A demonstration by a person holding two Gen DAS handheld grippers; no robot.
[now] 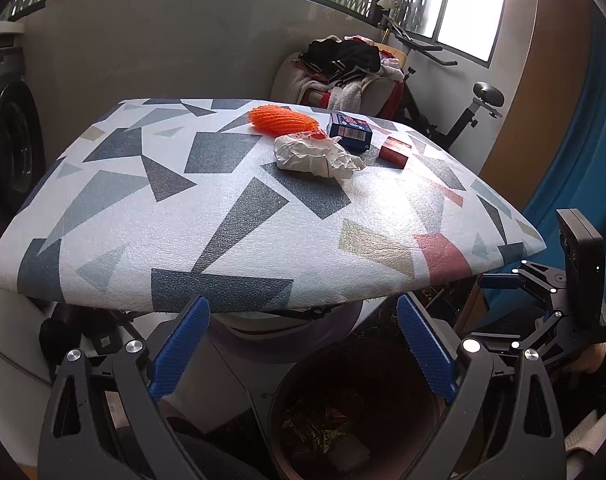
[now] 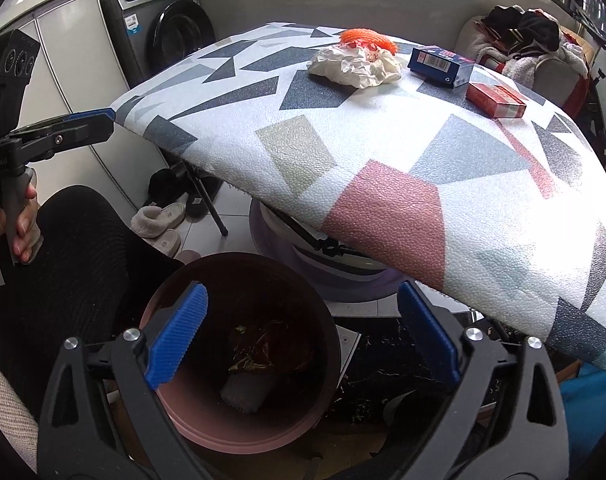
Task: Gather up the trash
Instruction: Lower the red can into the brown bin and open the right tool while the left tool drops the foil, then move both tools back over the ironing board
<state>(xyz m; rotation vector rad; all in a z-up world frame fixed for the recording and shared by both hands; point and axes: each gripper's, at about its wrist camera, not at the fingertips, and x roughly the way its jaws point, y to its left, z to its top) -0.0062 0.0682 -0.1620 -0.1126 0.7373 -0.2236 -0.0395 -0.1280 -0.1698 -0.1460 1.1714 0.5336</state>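
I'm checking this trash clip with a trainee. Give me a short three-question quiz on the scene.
1. True or false: the right tool is open over the bin.
2. How many trash items lie on the table?
3. Which lies nearest the table's right edge in the left wrist view: A orange net, B crumpled paper, C red box?

Key
1. True; nothing sits between its fingers.
2. Four, counting the blue box.
3. C
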